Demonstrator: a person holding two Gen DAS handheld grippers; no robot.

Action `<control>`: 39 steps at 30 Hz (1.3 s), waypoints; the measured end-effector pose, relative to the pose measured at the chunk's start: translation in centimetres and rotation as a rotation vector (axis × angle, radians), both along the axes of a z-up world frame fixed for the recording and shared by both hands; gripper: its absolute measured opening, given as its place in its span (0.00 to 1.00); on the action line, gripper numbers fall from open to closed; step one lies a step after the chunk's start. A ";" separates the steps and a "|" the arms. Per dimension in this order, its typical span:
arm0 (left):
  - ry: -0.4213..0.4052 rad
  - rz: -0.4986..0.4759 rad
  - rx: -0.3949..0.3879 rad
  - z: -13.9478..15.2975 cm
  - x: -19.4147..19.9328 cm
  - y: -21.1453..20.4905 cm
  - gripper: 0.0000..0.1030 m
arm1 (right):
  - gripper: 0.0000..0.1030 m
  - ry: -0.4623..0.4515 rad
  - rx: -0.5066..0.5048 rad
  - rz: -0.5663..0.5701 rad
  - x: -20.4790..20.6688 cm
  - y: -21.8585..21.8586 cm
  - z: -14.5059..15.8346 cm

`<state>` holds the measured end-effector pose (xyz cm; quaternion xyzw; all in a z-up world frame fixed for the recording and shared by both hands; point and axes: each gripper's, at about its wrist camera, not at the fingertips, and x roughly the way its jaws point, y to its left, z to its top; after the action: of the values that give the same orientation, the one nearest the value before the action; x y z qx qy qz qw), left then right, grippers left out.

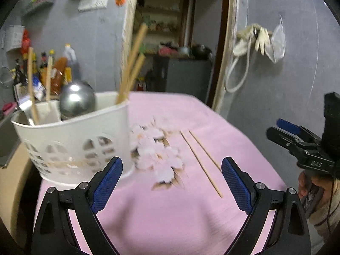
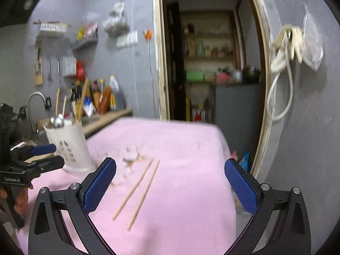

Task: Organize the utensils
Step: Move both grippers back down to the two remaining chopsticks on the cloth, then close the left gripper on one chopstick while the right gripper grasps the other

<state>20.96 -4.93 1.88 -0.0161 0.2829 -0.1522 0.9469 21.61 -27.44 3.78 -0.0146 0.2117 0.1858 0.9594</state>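
Note:
A white slotted utensil basket [image 1: 76, 144] stands at the table's left, holding several wooden chopsticks [image 1: 132, 63] and a steel ladle [image 1: 76, 99]; it also shows in the right wrist view [image 2: 70, 146]. Two loose chopsticks [image 1: 201, 161] lie side by side on the pink cloth [image 1: 170, 216], also in the right wrist view [image 2: 138, 191]. My left gripper [image 1: 172, 182] is open and empty, above the cloth between basket and chopsticks. My right gripper [image 2: 170, 187] is open and empty, above the loose chopsticks; it shows at the left view's right edge [image 1: 297, 140].
A flower pattern [image 1: 155, 148] marks the cloth beside the basket. Bottles [image 2: 102, 97] and a sink tap [image 2: 36, 102] line the counter at back left. A doorway [image 2: 212, 63] opens behind the table. A cable and gloves [image 2: 293, 40] hang on the right wall.

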 end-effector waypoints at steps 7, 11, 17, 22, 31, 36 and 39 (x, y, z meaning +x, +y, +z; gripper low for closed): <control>0.124 -0.052 0.035 -1.1 3.0 -1.9 0.82 | 0.71 0.206 -0.039 0.084 4.2 0.8 -2.8; 0.197 -0.104 0.060 -2.1 5.0 -3.2 0.63 | 0.52 0.293 -0.053 0.134 6.6 1.4 -3.9; 0.292 -0.144 0.038 -3.4 8.0 -4.3 0.39 | 0.32 0.399 -0.075 0.201 10.1 2.5 -4.8; 0.357 -0.152 0.017 -4.4 10.4 -5.0 0.26 | 0.26 0.429 -0.109 0.231 12.0 4.0 -4.9; 0.417 -0.153 -0.035 -5.1 12.3 -4.2 0.19 | 0.20 0.487 -0.129 0.251 14.2 5.4 -5.8; 0.430 -0.133 -0.049 -5.2 12.8 -4.1 0.13 | 0.20 0.509 -0.125 0.257 15.1 5.8 -6.2; 0.432 -0.121 -0.052 -5.1 12.4 -4.4 0.06 | 0.20 0.524 -0.124 0.260 15.7 6.1 -6.3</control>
<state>33.34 -9.31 -3.18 -0.0558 0.4755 -0.2091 0.8527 37.26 -21.30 -2.53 -0.0519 0.4592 0.2914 0.8376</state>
